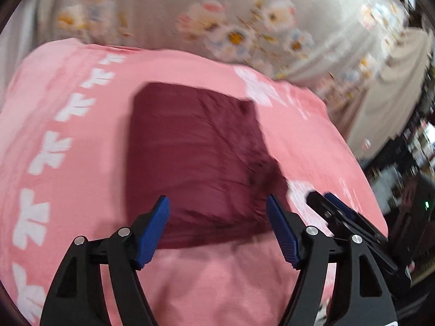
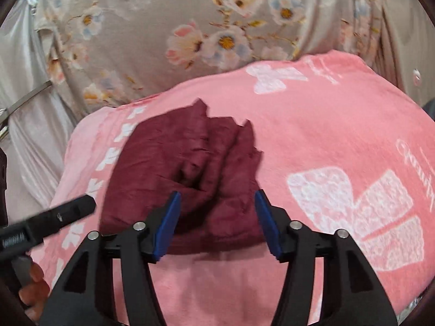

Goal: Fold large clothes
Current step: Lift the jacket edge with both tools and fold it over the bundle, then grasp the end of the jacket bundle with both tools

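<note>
**Folded maroon garment: handling properties and grasp points**

**Left wrist view.** The left gripper (image 1: 217, 233) stands with its jaws wide apart and nothing between the pads. It hovers just above the near edge of the maroon garment (image 1: 198, 157). The garment lies as a compact, roughly rectangular bundle on the pink blanket (image 1: 81, 163), which covers the surface and carries white bow prints. The right gripper (image 1: 330, 203) appears at the garment's near right corner; whether it touches the cloth cannot be told from here. A floral curtain (image 1: 231, 27) hangs behind.

**Right wrist view.** The right gripper (image 2: 216, 222) is also open and empty, its pads flanking the near edge of the garment (image 2: 176, 168) without pressing on it. Several stacked layers show along the right side, with uneven corners at the far end. The tip of the left gripper (image 2: 78, 206) is seen at the near left corner of the bundle.

**Handling assessment.** The cloth appears thin, soft and light, with no stiffness; creases suggest that it will sag and unfold if lifted by one layer. The pink blanket looks plush, so the bundle is unlikely to slide easily. Recommended hold: pinch all layers together at the two near corners, one gripper on each, or along a folded edge, not at the loose far corners.
</note>
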Action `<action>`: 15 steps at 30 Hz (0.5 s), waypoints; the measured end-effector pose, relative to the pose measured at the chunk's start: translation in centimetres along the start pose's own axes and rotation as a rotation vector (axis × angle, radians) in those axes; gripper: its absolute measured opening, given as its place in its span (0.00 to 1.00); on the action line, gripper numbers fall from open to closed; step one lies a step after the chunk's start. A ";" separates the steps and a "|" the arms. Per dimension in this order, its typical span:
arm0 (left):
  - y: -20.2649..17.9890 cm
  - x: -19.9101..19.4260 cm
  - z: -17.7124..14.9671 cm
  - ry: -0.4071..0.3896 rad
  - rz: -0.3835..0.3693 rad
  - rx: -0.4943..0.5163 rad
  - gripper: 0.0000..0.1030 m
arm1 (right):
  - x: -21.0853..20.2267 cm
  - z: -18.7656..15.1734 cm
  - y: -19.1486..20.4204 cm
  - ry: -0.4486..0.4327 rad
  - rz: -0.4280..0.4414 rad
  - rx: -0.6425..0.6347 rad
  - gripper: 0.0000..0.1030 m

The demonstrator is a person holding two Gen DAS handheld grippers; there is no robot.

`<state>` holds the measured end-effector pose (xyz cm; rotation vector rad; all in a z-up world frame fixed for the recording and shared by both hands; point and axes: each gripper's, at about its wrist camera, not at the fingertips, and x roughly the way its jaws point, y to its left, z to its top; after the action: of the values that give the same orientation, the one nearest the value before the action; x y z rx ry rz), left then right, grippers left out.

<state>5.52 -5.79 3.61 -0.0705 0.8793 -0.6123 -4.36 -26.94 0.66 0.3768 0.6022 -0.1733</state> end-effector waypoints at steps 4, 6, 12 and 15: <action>3.3 1.7 1.1 0.013 0.207 -0.031 0.69 | 2.0 0.3 2.4 0.040 0.021 -0.038 0.58; 4.4 2.9 1.0 0.047 0.240 -0.059 0.68 | 3.5 0.4 3.0 0.071 0.015 -0.051 0.58; 4.5 4.7 1.6 0.072 0.208 -0.090 0.67 | 4.4 0.7 1.2 0.100 0.035 0.008 0.09; 3.8 5.3 1.6 0.076 0.210 -0.066 0.67 | 2.9 0.8 -0.2 0.061 -0.009 0.023 0.07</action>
<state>11.06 -5.72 -0.20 -0.0135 0.9663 -0.3916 -1.64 -27.56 -0.44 0.4030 0.6626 -0.1779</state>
